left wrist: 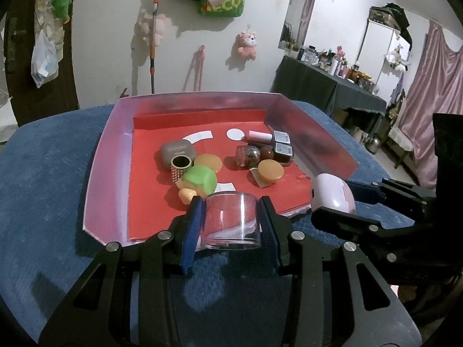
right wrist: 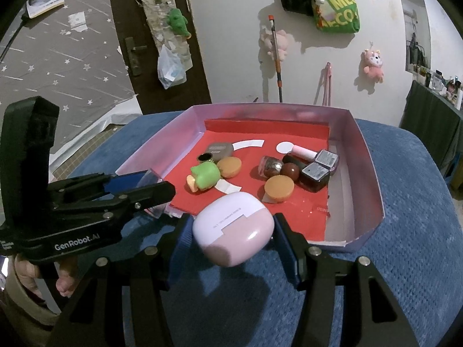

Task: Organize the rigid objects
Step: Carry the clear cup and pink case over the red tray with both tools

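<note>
Two wrist fisheyes, angled down, close over the shared pink tray (left wrist: 101,156) (right wrist: 373,173), side by side

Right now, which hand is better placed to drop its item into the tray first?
Probably left. Its gripper holds the clear cup over the tray's near edge; the right gripper's pink case hangs just short of it.

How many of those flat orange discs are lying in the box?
2. One orange disc lies beside the green toy; the other lies nearer the front, beside the dark bottles. More could be hidden beneath.
</note>
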Demonstrator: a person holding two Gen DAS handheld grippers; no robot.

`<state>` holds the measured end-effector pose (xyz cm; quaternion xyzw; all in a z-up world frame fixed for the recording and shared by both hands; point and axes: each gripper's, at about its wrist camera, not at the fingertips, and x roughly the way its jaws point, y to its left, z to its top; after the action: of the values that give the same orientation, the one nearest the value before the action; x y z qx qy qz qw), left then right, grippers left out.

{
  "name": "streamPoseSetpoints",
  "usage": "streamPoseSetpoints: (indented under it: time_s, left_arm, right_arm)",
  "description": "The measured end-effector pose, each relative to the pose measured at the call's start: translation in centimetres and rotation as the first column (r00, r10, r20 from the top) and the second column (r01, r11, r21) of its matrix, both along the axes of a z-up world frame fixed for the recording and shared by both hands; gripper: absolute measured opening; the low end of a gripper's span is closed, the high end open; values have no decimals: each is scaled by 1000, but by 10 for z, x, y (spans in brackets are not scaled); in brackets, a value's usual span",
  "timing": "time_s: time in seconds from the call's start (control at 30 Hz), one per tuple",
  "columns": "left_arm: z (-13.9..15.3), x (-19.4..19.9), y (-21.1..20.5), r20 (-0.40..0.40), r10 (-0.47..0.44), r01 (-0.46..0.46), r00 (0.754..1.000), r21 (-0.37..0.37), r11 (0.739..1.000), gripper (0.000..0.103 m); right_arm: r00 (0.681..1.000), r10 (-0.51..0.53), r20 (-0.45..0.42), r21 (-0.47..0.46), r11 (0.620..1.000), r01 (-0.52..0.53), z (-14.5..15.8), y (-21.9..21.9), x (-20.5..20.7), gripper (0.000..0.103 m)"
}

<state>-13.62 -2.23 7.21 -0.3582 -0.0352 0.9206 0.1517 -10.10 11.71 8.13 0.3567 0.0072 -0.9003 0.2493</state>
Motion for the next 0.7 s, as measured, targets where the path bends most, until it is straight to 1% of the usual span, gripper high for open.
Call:
streamPoseSetpoints:
  time_s: [0.33,0.53,0.7]
  left_arm:
    - [-12,-22,1,49,0,0,999,5,1000,37]
    - [-22,-35,0,77,-1,1,997,4,1000,37]
    - [-30,-44,2,109,-21,21,994,8,1000,37]
  right_arm:
    - [1000,-6,14,7,1000,6,-4,-1,-22,59]
    - [999,-15,46,22,1000,14,-13,-5,-41,59]
    - [995,-19,98,41,999,15,-26,-8,-57,59]
